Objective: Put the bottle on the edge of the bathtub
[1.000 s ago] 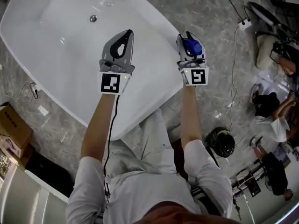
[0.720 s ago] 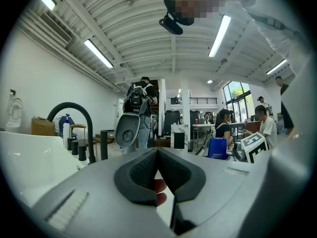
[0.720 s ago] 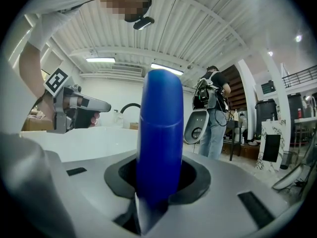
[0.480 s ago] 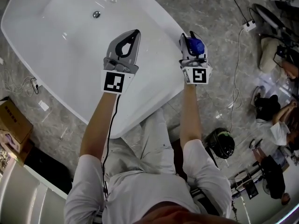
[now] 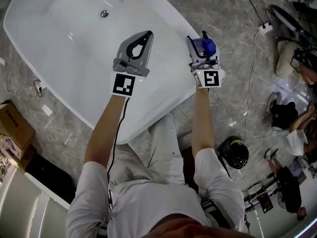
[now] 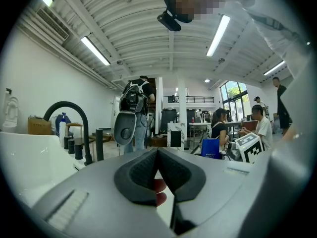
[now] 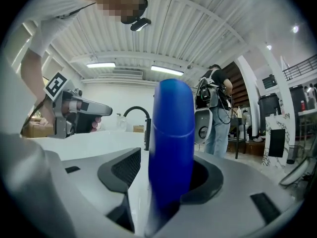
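Observation:
A blue bottle [image 5: 206,47] stands upright at the right rim of the white bathtub [image 5: 74,53]. My right gripper [image 5: 198,40] is around it and its jaws are opening. In the right gripper view the bottle [image 7: 171,133] rises between the pads, with a gap showing at the left pad [image 7: 124,168]. My left gripper [image 5: 147,34] hovers over the tub's inside, left of the bottle, shut with nothing in it. In the left gripper view its tips [image 6: 157,152] meet.
The tub's drain [image 5: 104,14] lies at the far end, and a black curved faucet [image 6: 69,108] stands on the far rim. On the marble floor are a cardboard box [image 5: 14,133] at left, a cable with a power strip [image 5: 261,27] and a dark helmet [image 5: 234,151] at right. People sit at the far right [image 5: 292,133].
The right gripper's jaws have spread apart from the blue bottle. Both grippers have drifted slightly farther over the tub's rim area.

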The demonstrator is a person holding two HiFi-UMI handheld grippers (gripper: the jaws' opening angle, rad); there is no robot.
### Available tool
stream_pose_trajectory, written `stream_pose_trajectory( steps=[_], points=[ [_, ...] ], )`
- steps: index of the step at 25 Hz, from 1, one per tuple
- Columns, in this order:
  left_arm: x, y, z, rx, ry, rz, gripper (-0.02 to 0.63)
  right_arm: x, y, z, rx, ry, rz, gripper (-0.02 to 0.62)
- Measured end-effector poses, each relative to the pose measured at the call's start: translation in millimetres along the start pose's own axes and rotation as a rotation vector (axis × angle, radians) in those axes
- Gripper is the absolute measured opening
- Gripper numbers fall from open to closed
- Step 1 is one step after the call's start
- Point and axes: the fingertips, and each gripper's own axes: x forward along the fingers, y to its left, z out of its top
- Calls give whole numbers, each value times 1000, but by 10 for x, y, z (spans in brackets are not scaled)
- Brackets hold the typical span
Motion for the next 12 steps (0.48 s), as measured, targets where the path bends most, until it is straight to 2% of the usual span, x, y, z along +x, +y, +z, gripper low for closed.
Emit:
stream_pose_trajectory(
  steps=[6, 12],
  points=[
    [-33, -46, 127, 20, 5, -7, 0, -72, -62, 149, 26, 4, -12, 282],
    [-110, -246, 499, 69, -7, -34, 0, -268, -24, 708, 16, -23, 6, 316]
  ],
)
